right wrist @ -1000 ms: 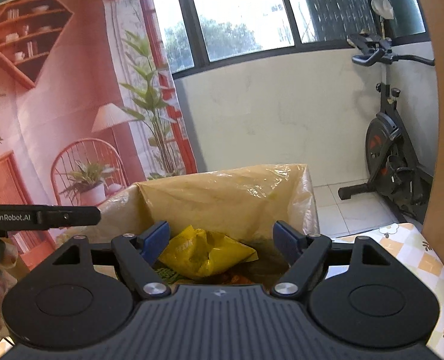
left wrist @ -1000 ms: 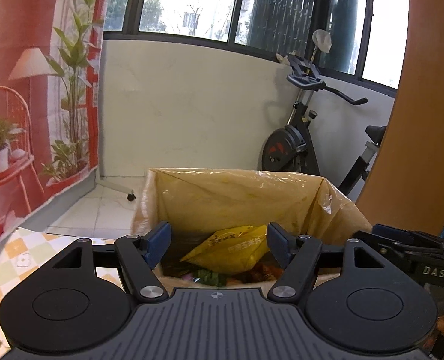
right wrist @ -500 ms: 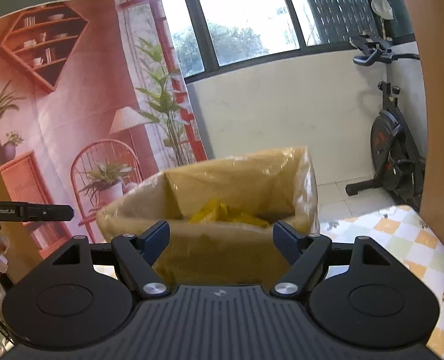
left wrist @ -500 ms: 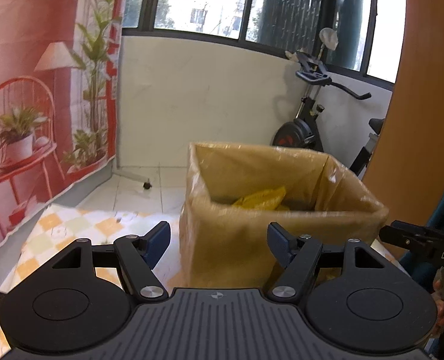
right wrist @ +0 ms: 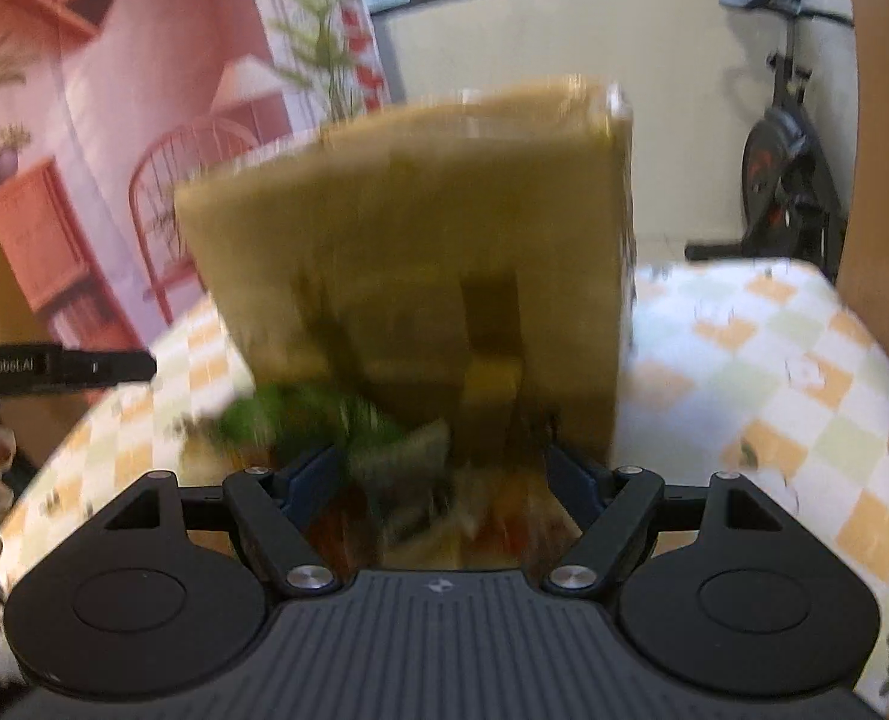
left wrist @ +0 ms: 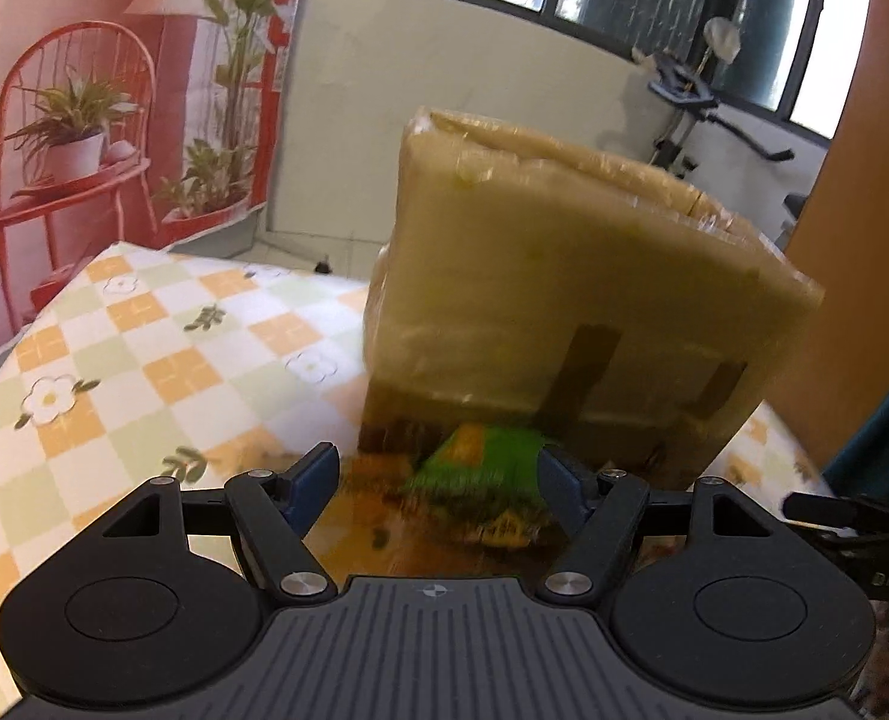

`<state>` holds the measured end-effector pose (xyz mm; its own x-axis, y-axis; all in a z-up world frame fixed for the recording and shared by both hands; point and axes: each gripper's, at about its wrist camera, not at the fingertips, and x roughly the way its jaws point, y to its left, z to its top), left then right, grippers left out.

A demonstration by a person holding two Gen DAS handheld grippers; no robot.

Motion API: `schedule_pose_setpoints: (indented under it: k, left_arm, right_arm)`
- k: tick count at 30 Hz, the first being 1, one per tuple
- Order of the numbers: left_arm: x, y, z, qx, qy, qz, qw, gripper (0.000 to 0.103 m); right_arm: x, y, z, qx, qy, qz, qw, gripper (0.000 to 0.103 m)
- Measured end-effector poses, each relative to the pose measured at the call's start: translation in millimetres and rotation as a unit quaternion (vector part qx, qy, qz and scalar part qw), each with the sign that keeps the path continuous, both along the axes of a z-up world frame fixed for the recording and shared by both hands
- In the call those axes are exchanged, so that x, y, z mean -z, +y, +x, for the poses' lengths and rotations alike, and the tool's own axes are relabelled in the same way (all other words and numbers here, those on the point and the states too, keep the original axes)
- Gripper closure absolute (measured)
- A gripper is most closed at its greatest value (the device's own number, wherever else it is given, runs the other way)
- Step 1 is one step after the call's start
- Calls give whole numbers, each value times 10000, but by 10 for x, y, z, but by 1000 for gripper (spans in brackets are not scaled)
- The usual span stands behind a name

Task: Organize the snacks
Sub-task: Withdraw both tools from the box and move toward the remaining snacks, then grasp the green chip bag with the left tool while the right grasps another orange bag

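Snack packets (left wrist: pixel 474 468) are lying blurred, seemingly in a loose pile, on the checked tablecloth (left wrist: pixel 144 360) just ahead of both grippers | left gripper (left wrist: pixel 435 483) and right gripper (right wrist: pixel 444 477) are gaping wide, holding nothing | cardboard box (left wrist: pixel 564 276) is standing behind the pile | packets are looking light, crinkly and slippery; pinching a flat sealed edge is looking safest.

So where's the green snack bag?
The green snack bag lies on the checkered tablecloth at the foot of the big box, just ahead of the open left gripper; the right wrist view shows it blurred, left of centre.
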<state>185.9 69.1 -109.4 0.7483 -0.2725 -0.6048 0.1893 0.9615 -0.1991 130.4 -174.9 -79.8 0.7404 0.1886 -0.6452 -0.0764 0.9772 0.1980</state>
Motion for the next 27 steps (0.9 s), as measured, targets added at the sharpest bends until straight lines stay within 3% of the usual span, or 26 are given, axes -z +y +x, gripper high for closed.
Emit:
schedule_pose_setpoints:
  k: [4, 13, 20, 27]
  left_arm:
    - [86, 48, -74, -75, 70, -131, 9999, 28]
    - [193, -128, -174, 103, 214, -162, 9996, 28]
    - [241, -169, -206, 150, 286, -128, 9994, 28]
    - [251, -190, -198, 158, 352, -137, 9992, 28]
  right_arm:
    - [135, -53, -128, 122, 344, 4, 9993, 16]
    - [321, -89, -243, 238, 1049, 329, 9937, 14]
    - [497, 29, -250, 62, 1337, 123, 9909, 10]
    - [584, 76, -240, -102, 1205, -68, 9926, 8]
